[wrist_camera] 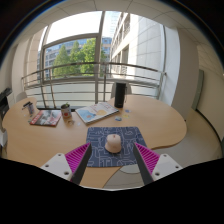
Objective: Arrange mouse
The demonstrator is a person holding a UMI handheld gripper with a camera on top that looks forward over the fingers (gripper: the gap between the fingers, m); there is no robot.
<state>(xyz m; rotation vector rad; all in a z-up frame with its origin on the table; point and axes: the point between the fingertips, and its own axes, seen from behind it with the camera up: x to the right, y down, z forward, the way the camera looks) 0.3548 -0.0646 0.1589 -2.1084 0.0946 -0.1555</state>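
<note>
A small beige mouse (113, 143) sits on a dark patterned mouse mat (112, 147) near the front edge of a round wooden table (60, 135). My gripper (112, 158) is open, its pink pads (77, 157) spread wide on either side of the mat's near edge. The mouse lies just ahead of the fingertips, between their lines, with clear gaps on both sides. Nothing is held.
A magazine (96, 112) lies beyond the mat, a black speaker-like object (119, 95) behind it. A cup (66, 110), a colourful book (44, 118) and another small cup (29, 107) stand at the left. Large windows and a railing lie beyond.
</note>
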